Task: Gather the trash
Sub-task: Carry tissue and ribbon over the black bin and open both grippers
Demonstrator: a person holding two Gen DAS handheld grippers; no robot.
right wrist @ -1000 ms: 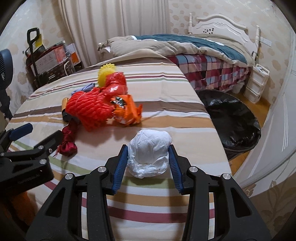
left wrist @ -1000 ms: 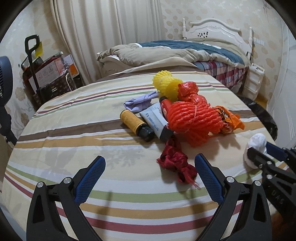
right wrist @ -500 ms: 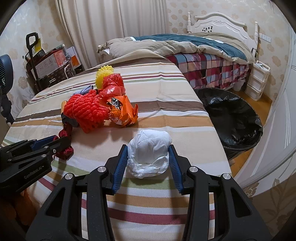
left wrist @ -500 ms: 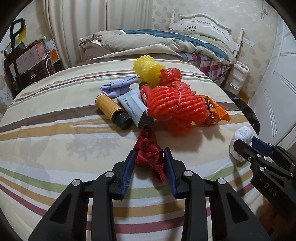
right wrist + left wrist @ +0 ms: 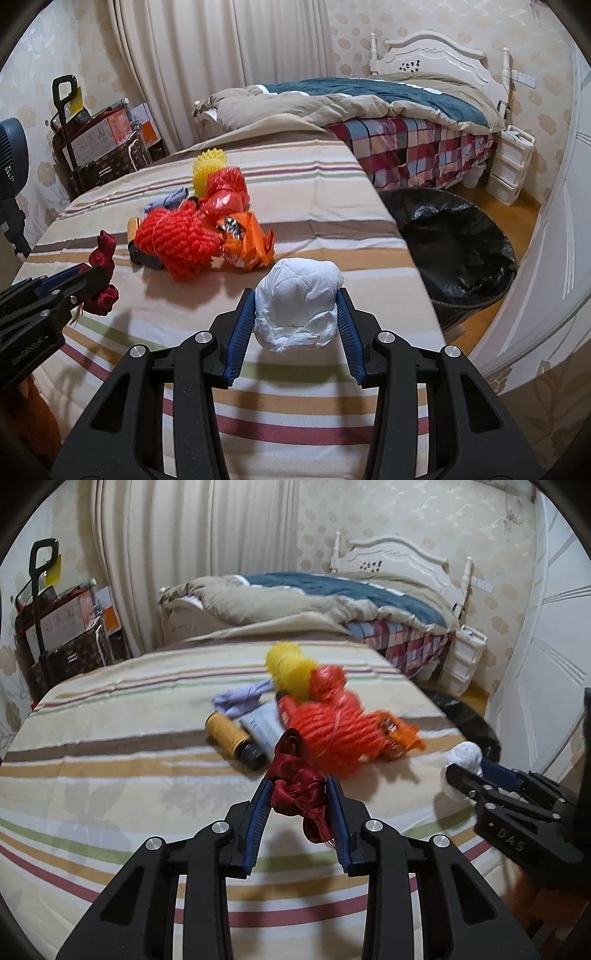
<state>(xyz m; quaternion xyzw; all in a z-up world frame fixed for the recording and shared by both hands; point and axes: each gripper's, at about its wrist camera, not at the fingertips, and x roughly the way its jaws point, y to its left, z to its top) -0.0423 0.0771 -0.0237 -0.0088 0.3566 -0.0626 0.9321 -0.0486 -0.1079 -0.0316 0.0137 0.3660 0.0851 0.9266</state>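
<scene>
My left gripper [image 5: 298, 788] is shut on a dark red ribbon bundle [image 5: 297, 786], held a little above the striped table cover [image 5: 110, 746]. In the right wrist view that gripper [image 5: 94, 275] shows at the left edge with the ribbon [image 5: 105, 253] in it. My right gripper [image 5: 296, 295] is shut on a crumpled white paper wad [image 5: 297, 302]. Behind lies a trash pile: orange-red mesh netting [image 5: 332, 734], an orange snack wrapper [image 5: 397, 734], a yellow spiky ball [image 5: 286, 664], a yellow-and-black bottle [image 5: 232, 740], a white tube [image 5: 262, 729] and a lilac glove [image 5: 240, 699].
A bin lined with a black bag [image 5: 454, 243] stands on the floor right of the table. A bed with quilts [image 5: 369, 99] is behind, white drawers [image 5: 511, 164] beside it. A trolley with boxes [image 5: 92, 140] and a fan [image 5: 13, 166] stand at the left.
My left gripper went from wide open to shut on the red ribbon bundle, then lifted it off the cover. The right gripper kept still, holding the white wad.
</scene>
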